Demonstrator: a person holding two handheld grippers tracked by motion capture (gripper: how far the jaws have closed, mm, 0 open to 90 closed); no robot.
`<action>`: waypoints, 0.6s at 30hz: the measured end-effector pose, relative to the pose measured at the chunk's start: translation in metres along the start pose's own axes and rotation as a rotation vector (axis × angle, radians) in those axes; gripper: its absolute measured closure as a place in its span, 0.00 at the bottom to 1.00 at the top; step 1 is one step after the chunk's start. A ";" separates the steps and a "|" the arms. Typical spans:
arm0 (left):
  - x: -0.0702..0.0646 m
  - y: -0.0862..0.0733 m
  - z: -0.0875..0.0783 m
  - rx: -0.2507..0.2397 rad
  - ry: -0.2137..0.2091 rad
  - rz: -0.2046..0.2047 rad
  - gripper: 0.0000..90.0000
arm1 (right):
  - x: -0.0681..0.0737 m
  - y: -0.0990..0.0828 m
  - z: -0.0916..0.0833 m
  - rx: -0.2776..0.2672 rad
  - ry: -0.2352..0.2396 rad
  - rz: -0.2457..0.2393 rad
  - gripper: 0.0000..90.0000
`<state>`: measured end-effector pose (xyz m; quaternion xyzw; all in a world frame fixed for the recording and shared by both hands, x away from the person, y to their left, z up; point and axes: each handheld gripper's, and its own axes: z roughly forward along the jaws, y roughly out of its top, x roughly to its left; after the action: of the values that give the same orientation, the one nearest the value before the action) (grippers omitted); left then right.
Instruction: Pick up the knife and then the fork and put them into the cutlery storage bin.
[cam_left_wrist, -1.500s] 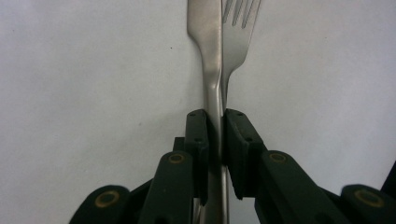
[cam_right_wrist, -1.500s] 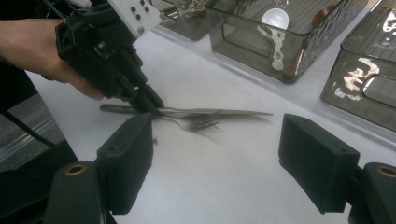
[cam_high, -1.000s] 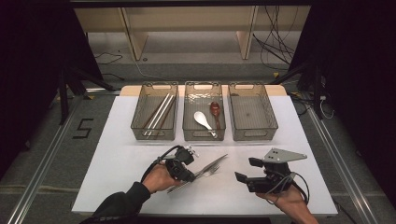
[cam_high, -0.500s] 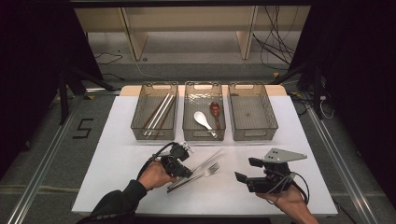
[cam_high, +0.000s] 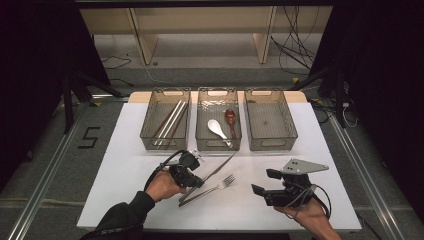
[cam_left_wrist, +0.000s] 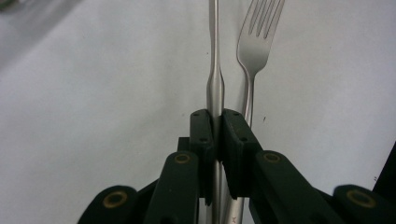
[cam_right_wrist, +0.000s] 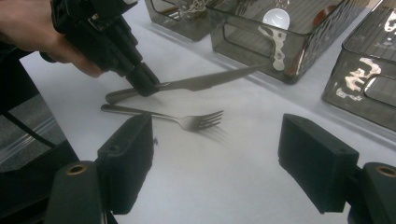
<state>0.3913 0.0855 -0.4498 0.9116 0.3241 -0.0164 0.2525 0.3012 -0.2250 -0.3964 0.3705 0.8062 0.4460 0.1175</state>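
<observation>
Two steel pieces lay together on the white desk (cam_high: 125, 165). Your left tool (cam_high: 196, 180) had clamped the silver table knife (cam_high: 220, 167) at its handle, blade pointing toward the middle smoked-plastic bin (cam_high: 218, 145); the silver fork (cam_high: 216, 187) lay just beside. Your right tool (cam_high: 264, 183) stood open, farther off.

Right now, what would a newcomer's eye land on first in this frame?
Probably the left hand-held gripper, clamped on the handle of a table knife at the near middle of the white table, with a fork lying just beside it. Next, the three clear bins lined up along the far edge: rods in the left, two spoons in the middle, the right one empty. The right hand-held gripper waits open at near right.
</observation>
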 end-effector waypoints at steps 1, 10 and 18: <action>0.000 0.000 -0.001 -0.007 0.002 0.003 0.92 | 0.000 0.000 0.000 -0.001 0.000 0.001 0.31; -0.004 0.001 -0.013 -0.019 -0.018 0.039 0.92 | 0.001 0.000 0.001 -0.002 -0.001 -0.002 0.31; -0.023 0.002 -0.022 0.025 -0.061 0.125 0.92 | 0.012 0.006 0.007 -0.004 0.019 -0.075 0.31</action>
<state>0.3714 0.0807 -0.4254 0.9322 0.2584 -0.0325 0.2515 0.3001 -0.2100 -0.3937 0.3355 0.8198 0.4464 0.1270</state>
